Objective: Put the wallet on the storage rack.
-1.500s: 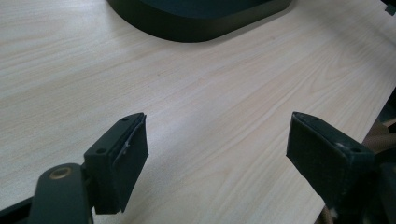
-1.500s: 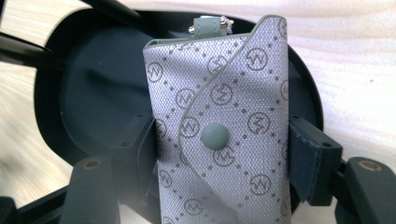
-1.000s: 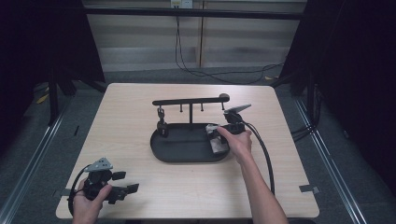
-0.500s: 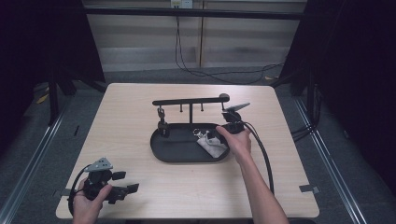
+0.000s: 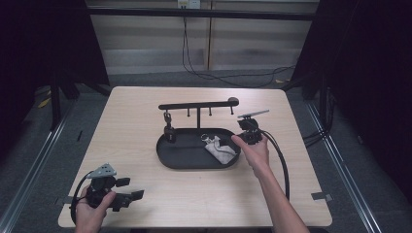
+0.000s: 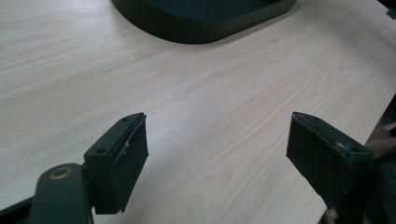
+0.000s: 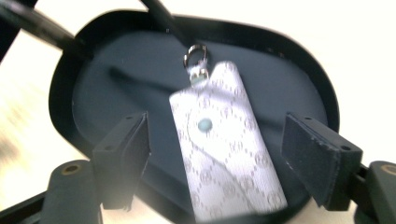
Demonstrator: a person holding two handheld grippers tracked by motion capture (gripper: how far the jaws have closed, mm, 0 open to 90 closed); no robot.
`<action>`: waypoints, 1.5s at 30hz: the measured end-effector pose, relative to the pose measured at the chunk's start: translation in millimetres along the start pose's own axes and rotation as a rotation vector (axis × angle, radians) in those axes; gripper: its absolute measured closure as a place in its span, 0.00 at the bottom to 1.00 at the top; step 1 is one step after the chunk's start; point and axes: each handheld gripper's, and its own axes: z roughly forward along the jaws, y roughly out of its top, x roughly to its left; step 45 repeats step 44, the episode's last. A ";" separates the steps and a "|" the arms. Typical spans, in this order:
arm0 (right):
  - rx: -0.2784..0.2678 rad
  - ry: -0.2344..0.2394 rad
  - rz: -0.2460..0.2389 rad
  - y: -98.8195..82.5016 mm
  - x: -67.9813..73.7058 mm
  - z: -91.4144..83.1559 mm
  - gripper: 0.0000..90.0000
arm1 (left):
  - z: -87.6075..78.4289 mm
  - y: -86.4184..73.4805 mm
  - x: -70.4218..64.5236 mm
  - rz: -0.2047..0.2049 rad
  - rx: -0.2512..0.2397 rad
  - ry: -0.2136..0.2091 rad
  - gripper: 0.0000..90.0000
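A white patterned key pouch (image 5: 217,148) with a metal ring (image 7: 196,52) lies flat in the right part of a black oval tray (image 5: 175,162). My right gripper (image 5: 241,137) hovers just off the tray's right end and looks down on the pouch (image 7: 224,149). Its jaws have just been opening and stand apart on either side of the pouch without touching it. My left gripper (image 5: 132,189) rests low at the table's front left corner, open with nothing in it, over bare wood (image 6: 217,140).
A black rack with a hooked crossbar (image 5: 197,104) rises from the back of the tray. A small dark item (image 5: 168,128) hangs from its left hook. The right gripper's cable (image 5: 282,160) trails over the table toward the front edge.
The right gripper's jaws have spread apart and let go of the white pouch. The hand has drawn back to the right and slightly up. The left gripper has stayed put.
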 end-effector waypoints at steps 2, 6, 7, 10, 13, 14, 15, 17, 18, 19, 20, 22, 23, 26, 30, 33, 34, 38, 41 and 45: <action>-0.010 0.006 -0.007 -7.5 -1.0 -3.4 0.27 | 0.3 -0.1 0.1 -0.004 0.002 -0.001 0.23; -0.042 0.011 -0.028 -18.6 -3.1 -14.4 0.26 | 0.4 -0.2 -0.2 -0.007 -0.001 0.000 0.23; -0.049 0.004 -0.033 -20.7 -3.8 -17.4 0.26 | 0.4 -0.2 -0.1 -0.008 -0.003 0.001 0.23; -0.068 0.000 -0.049 -26.4 -4.2 -27.0 0.25 | 0.4 -0.1 -0.1 -0.009 -0.005 -0.001 0.23; -0.097 -0.007 -0.062 -35.2 -5.0 -36.3 0.25 | 0.1 0.0 0.0 -0.001 -0.004 -0.002 0.23; -0.099 -0.011 -0.065 -38.6 -5.8 -38.7 0.25 | 0.2 -0.2 -0.1 -0.002 -0.004 -0.001 0.23; -0.103 -0.021 -0.071 -41.8 -6.5 -41.1 0.25 | 0.3 -0.3 -0.1 -0.003 -0.004 -0.002 0.23; -0.116 -0.025 -0.073 -48.8 -8.4 -45.5 0.25 | -0.1 -0.1 -0.6 -0.003 -0.008 -0.008 0.23; -0.112 -0.030 -0.072 -52.2 -8.8 -47.4 0.25 | 0.1 0.0 -1.3 -0.006 -0.013 -0.006 0.23; -0.110 -0.041 -0.081 -55.4 -9.3 -49.4 0.25 | 0.1 -0.1 -1.2 -0.004 -0.012 -0.006 0.23; -0.115 -0.048 -0.091 -58.6 -9.5 -51.6 0.25 | 0.3 -0.2 -1.2 -0.006 -0.010 -0.006 0.23; -0.126 -0.051 -0.092 -64.6 -11.2 -56.9 0.25 | 0.6 -0.4 -1.1 -0.006 -0.008 -0.001 0.23; -0.132 -0.052 -0.089 -67.7 -12.3 -59.6 0.25 | 0.5 -0.4 -1.4 -0.008 -0.009 -0.003 0.23; -0.147 -0.055 -0.089 -77.0 -16.1 -67.8 0.25 | 0.4 -0.4 -2.1 -0.007 -0.009 -0.005 0.23; -0.163 -0.069 -0.092 -90.4 -18.9 -78.3 0.25 | 0.4 -0.5 -3.4 -0.005 -0.016 -0.007 0.23; -0.181 -0.087 -0.099 -102.8 -21.2 -88.7 0.25 | -0.1 -0.7 -6.0 -0.005 -0.017 -0.009 0.23; -0.188 -0.091 -0.099 -105.4 -22.2 -91.1 0.25 | -0.3 -0.6 -6.2 0.002 -0.013 -0.008 0.23; -0.218 -0.053 -0.058 -119.6 -30.3 -100.0 0.25 | 1.4 -1.1 -6.6 -0.001 -0.005 -0.007 0.23; -0.241 -0.078 -0.059 -132.2 -34.0 -103.5 0.25 | 1.0 -1.7 -4.2 -0.013 -0.011 0.002 0.23; -0.256 -0.089 -0.054 -141.3 -38.8 -105.2 0.24 | 1.0 -1.9 -3.1 -0.022 -0.013 0.007 0.23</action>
